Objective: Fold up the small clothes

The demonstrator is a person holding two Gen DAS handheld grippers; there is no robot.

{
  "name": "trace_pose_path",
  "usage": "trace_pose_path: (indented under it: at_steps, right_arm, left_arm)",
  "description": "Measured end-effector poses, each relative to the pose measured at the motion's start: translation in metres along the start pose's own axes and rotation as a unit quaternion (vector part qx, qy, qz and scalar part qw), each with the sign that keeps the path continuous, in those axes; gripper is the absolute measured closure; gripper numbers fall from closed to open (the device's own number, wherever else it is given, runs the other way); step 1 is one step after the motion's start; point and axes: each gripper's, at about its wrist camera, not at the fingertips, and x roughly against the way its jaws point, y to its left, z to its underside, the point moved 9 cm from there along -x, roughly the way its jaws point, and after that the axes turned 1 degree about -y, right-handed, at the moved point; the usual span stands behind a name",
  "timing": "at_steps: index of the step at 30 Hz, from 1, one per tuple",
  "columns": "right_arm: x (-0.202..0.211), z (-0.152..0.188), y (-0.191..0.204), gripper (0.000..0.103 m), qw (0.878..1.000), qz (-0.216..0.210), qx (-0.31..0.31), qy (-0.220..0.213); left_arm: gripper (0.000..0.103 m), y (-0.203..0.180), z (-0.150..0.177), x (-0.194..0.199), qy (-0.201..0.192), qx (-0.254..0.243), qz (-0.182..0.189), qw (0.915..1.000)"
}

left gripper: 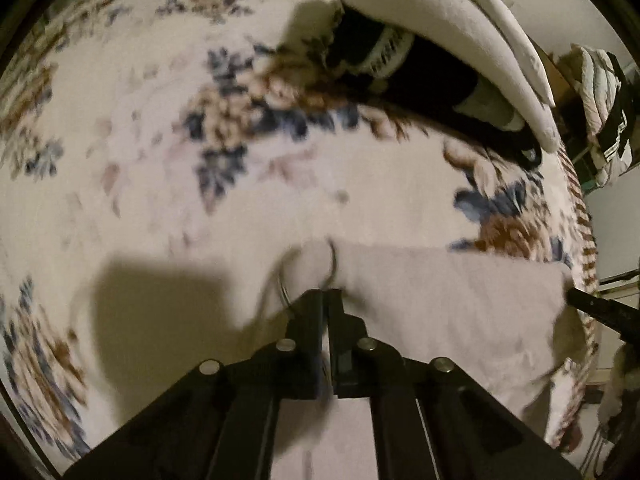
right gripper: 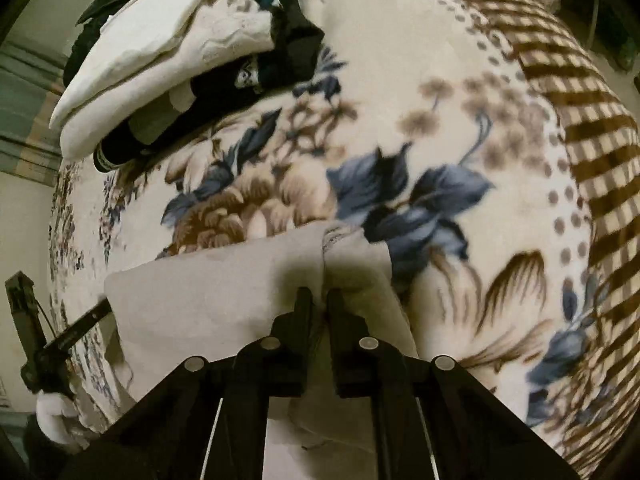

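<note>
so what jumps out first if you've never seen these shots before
The loud blue-and-brown floral blanket fills both views. Near the bottom, a pale cloth is stretched between the left gripper and right gripper, each shut on one corner. At the far edge sits a pile of white and black clothes.

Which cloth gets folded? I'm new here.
On the floral blanket, skip the pile of white and black clothes at the far edge. It's the plain pale cloth at the near edge, pinched by both tools: alone, flat and unpatterned.
</note>
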Motion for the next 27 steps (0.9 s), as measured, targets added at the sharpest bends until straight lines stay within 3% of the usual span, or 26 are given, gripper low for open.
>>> trace_pose_path:
  at_steps: [4, 8, 9, 10, 12, 13, 15, 17, 18, 19, 20, 24, 27]
  right_arm:
    - [0.004, -0.009, -0.005, 0.097, 1.000, 0.002, -0.013, -0.012]
    - [0.008, -0.008, 0.001, 0.094, 1.000, -0.016, -0.015, 0.011]
    - [0.012, -0.010, 0.002, 0.092, 1.000, -0.022, -0.018, 0.011]
    - [0.015, -0.012, 0.004, 0.088, 0.999, -0.031, -0.021, 0.008]
    - [0.020, -0.018, 0.004, 0.067, 0.999, -0.039, -0.028, 0.001]
    - [0.018, -0.022, 0.005, 0.058, 0.999, -0.043, -0.034, 0.002]
    - [0.008, -0.023, 0.005, 0.057, 0.998, -0.043, -0.040, 0.020]
    - [-0.009, -0.020, 0.006, 0.057, 0.997, -0.042, -0.041, 0.051]
    - [-0.016, -0.018, 0.006, 0.059, 0.997, -0.031, -0.037, 0.059]
    - [-0.020, -0.016, 0.006, 0.079, 0.998, -0.017, -0.024, 0.058]
    - [-0.022, -0.015, 0.009, 0.097, 0.998, -0.011, -0.011, 0.053]
    - [-0.013, -0.020, 0.012, 0.098, 1.000, 0.008, 0.009, 0.011]
    - [-0.004, -0.026, 0.010, 0.098, 1.000, 0.003, -0.017, -0.012]
  left_arm:
    - [0.102, 0.019, -0.030, 0.002, -0.005, 0.017, -0.014, 0.9998]
    - [0.099, 0.019, -0.040, 0.021, -0.001, 0.069, 0.056, 0.9961]
    - [0.094, 0.017, -0.039, 0.024, 0.001, 0.074, 0.071, 0.9947]
    - [0.089, 0.015, -0.037, 0.025, 0.004, 0.079, 0.086, 0.9931]
    - [0.063, 0.011, -0.031, 0.014, 0.024, 0.080, 0.097, 0.9918]
    - [0.062, 0.007, -0.029, 0.008, 0.033, 0.077, 0.093, 0.9921]
    - [0.062, -0.002, -0.018, -0.016, 0.077, 0.064, 0.086, 0.9912]
    - [0.064, -0.008, -0.011, -0.028, 0.089, 0.046, 0.068, 0.9926]
    - [0.081, -0.013, -0.010, -0.028, 0.079, 0.028, 0.061, 0.9946]
    - [0.090, -0.016, -0.010, -0.027, 0.071, 0.008, 0.050, 0.9962]
    - [0.091, -0.020, -0.009, -0.027, 0.065, -0.015, 0.035, 0.9972]
    - [0.093, -0.030, -0.022, -0.018, 0.037, -0.048, 0.012, 0.9981]
    - [0.094, -0.032, -0.032, -0.019, 0.034, -0.051, 0.012, 0.9980]
